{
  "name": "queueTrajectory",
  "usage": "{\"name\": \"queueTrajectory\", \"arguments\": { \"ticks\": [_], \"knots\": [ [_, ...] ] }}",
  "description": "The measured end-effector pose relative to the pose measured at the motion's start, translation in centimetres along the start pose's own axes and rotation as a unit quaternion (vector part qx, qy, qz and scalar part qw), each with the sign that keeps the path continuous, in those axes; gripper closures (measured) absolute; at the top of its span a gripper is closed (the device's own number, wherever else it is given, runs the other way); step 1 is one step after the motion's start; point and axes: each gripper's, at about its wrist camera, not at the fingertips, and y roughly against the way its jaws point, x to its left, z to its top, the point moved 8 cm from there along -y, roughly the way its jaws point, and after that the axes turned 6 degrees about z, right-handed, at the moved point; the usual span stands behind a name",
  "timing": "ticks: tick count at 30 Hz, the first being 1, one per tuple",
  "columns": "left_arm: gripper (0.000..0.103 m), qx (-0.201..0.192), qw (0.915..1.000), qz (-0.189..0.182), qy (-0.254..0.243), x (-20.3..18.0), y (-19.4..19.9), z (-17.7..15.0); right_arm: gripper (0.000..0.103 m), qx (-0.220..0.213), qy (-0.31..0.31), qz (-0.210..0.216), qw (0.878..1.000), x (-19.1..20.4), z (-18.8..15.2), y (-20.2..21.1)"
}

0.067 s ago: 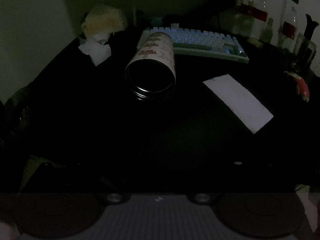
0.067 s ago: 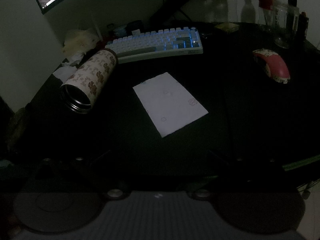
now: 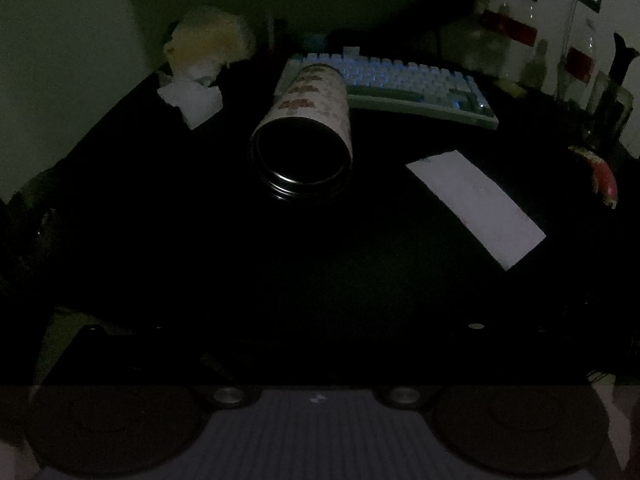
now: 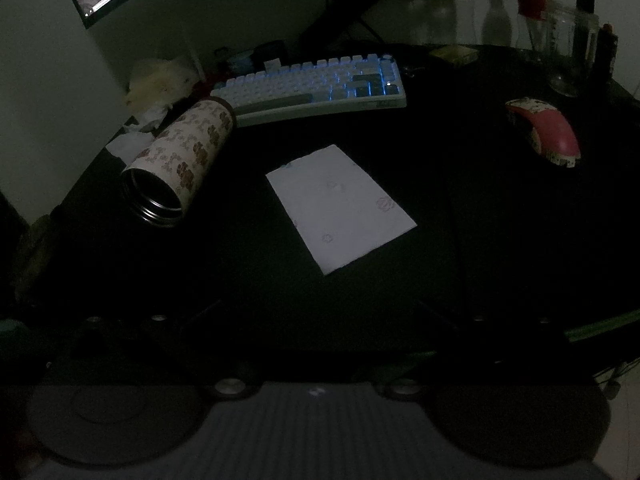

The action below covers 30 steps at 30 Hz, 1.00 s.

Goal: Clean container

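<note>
The scene is very dark. A flask with a floral pattern [image 3: 308,120] lies on its side on the black desk, its open dark mouth towards me; it also shows in the right wrist view [image 4: 180,160]. A flat white tissue [image 3: 476,204] lies to its right, and shows in the right wrist view [image 4: 340,208]. The fingers of both grippers are lost in the dark against the desk, so I cannot tell how their jaws stand. Neither gripper touches the flask or the tissue.
A backlit white keyboard [image 4: 316,84] stands behind the flask. A pink mouse [image 4: 548,132] lies at the right. Crumpled tissues [image 3: 196,96] and a yellowish fluffy thing [image 3: 208,40] sit at back left. Bottles and a glass [image 4: 568,52] stand at back right.
</note>
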Motion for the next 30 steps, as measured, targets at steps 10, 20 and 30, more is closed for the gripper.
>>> {"name": "queueTrajectory", "arguments": {
  "ticks": [10,20,30],
  "knots": [
    [0.0,0.006,0.9999,-0.012,0.008,0.1,-0.1,-0.1,0.0,0.002,-0.002,-0.002,1.0,-0.1,0.0,0.1],
    [0.0,0.006,0.9999,-0.009,0.003,0.4,-0.2,-0.1,0.0,0.008,0.002,-0.004,1.0,0.1,-0.2,-0.5],
    [0.0,-0.013,0.9996,-0.012,0.02,0.5,-1.1,1.3,0.0,0.023,0.004,-0.005,1.0,-0.5,0.9,-1.9]
  ]
}}
